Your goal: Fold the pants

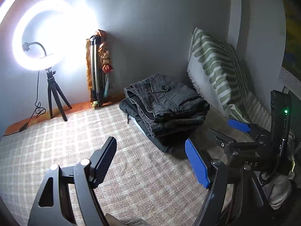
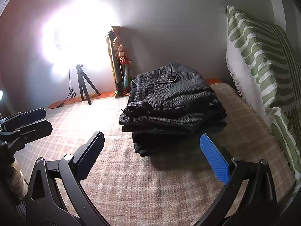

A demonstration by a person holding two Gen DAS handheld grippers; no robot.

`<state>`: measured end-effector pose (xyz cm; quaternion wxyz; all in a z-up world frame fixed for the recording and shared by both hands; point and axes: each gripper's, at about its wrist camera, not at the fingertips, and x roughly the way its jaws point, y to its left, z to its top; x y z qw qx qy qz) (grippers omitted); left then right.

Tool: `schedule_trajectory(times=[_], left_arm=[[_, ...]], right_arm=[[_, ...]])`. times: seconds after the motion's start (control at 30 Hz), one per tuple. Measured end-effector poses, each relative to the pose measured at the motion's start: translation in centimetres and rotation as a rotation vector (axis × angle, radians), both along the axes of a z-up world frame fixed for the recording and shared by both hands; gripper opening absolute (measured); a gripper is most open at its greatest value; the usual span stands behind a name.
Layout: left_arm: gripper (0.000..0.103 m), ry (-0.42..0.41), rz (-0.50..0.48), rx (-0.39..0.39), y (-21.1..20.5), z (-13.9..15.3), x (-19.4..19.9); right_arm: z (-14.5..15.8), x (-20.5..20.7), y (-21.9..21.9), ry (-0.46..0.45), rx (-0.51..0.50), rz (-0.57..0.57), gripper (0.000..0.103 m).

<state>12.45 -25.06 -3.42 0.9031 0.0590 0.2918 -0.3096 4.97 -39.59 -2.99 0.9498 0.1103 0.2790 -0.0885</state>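
Note:
Dark grey tweed pants (image 1: 169, 105) lie folded in a compact stack on top of another dark folded garment (image 1: 150, 131) on the checked bedspread (image 1: 94, 131). They also show in the right wrist view (image 2: 173, 105), button pocket on top. My left gripper (image 1: 150, 162) is open and empty, a little in front of the stack. My right gripper (image 2: 152, 156) is open and empty, just short of the stack's near edge. The right gripper also shows in the left wrist view (image 1: 222, 130), beside the stack.
A green-and-white striped pillow (image 2: 263, 60) leans on the wall at the right. A lit ring light on a small tripod (image 1: 54, 98) stands at the far left, its cable trailing. A folded tripod with cloth (image 1: 97, 69) leans on the back wall.

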Motion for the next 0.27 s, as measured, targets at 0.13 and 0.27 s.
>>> schedule_trajectory(times=[0.13, 0.27], left_arm=[[0.074, -0.018, -0.010, 0.007, -0.17, -0.12, -0.32], [0.074, -0.020, -0.013, 0.024, -0.34, -0.26, -0.29]], right_arm=[[0.00, -0.01, 0.10, -0.001, 0.000, 0.000, 0.103], [-0.10, 0.09, 0.01, 0.004, 0.001, -0.002, 0.103]])
